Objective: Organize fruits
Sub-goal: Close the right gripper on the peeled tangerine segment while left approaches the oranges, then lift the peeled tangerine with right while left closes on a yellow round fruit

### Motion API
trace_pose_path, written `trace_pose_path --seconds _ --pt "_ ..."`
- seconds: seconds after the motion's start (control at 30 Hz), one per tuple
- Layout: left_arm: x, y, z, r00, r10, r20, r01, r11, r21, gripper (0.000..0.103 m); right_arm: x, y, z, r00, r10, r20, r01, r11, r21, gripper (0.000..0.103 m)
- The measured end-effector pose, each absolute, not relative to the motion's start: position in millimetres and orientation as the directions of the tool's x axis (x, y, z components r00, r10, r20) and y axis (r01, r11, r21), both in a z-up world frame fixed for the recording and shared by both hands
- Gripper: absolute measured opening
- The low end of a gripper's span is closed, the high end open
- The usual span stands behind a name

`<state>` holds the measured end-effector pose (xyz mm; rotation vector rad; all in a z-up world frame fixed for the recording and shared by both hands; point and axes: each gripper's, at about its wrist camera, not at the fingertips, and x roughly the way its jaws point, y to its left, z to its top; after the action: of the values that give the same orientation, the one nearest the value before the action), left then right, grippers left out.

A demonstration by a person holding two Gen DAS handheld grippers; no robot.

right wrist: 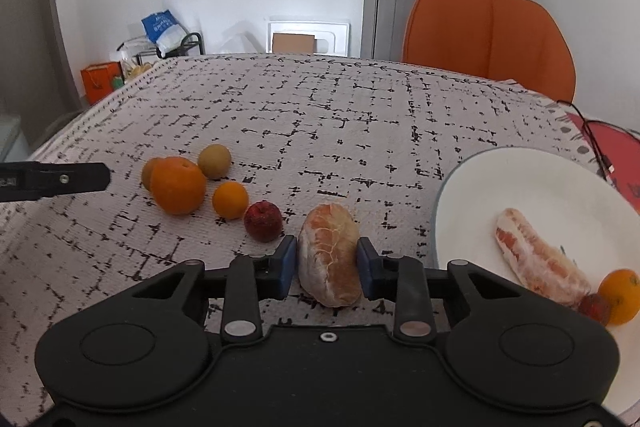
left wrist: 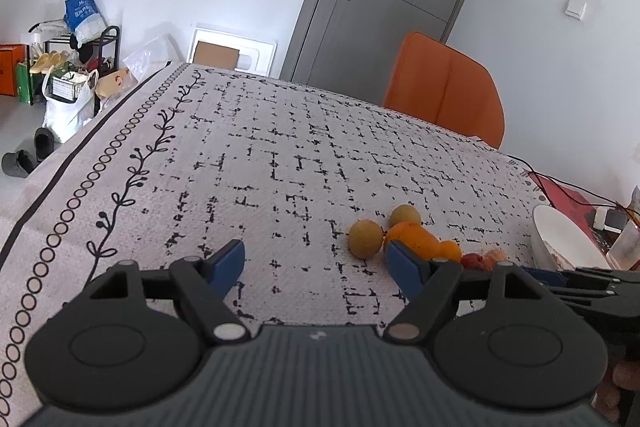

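The peeled pomelo segment (right wrist: 329, 254) sits right between my right gripper (right wrist: 327, 264)'s blue fingers (right wrist: 286, 265), both pads against its sides, so I count it as gripped, narrow. Its long axis runs from 12 to 6 o'clock, straight along the line the fingers point, its near end low toward the camera. I can't tell whether it rests on the worktop (right wrist: 320, 115) or is lifted clear.

The white plate (right wrist: 520, 179) lies at 3 o'clock from that grip, close by; it already carries another pomelo segment (right wrist: 540, 259), a small orange (right wrist: 620, 295) and a red fruit (right wrist: 595, 308). I judge the coming move to be a short carry rightward onto its bare part.

At 10 o'clock lie the loose fruits: a red one (right wrist: 263, 220), a small orange (right wrist: 230, 200), a large orange (right wrist: 178, 185) and a greenish round one (right wrist: 215, 160).

My left gripper (left wrist: 316, 263) holds nothing, fingers wide, with those fruits at its 2 o'clock; it is nearer them, the right nearer the plate.
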<state>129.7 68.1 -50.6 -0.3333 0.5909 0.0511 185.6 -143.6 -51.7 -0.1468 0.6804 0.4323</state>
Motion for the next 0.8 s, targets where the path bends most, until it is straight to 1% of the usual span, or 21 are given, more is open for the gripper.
trace_pose_path --seconds 0.07,0.27,0.4,0.47,0.57,0.8 --pt "132 66 -51 0.829 -0.05 -0.557 -0.14 0.946 -0.293 0.069 184 -146 -50 0.695 0.346 -0.63 -0.431 0.902 0.02 0.03" --pt "142 58 -53 0.82 -0.055 -0.569 -0.128 0.952 -0.277 0.059 182 -155 -43 0.703 0.373 -0.606 -0.428 0.902 0.059 0.028" --pt "150 53 -55 0.815 -0.056 -0.577 -0.123 0.956 -0.267 0.056 181 -161 -39 0.707 0.389 -0.591 -0.427 0.901 0.082 0.027" --pt "153 51 -56 0.812 -0.054 -0.581 -0.123 0.957 -0.261 0.052 182 -163 -38 0.707 0.396 -0.587 -0.428 0.899 0.091 0.026" --pt "157 49 -57 0.809 -0.056 -0.586 -0.12 0.959 -0.258 0.051 182 -164 -38 0.702 0.404 -0.586 -0.432 0.896 0.101 0.023" --pt "166 43 -59 0.814 -0.054 -0.579 -0.106 0.965 -0.239 0.049 178 -162 -43 0.68 0.423 -0.599 -0.451 0.885 0.113 0.022"
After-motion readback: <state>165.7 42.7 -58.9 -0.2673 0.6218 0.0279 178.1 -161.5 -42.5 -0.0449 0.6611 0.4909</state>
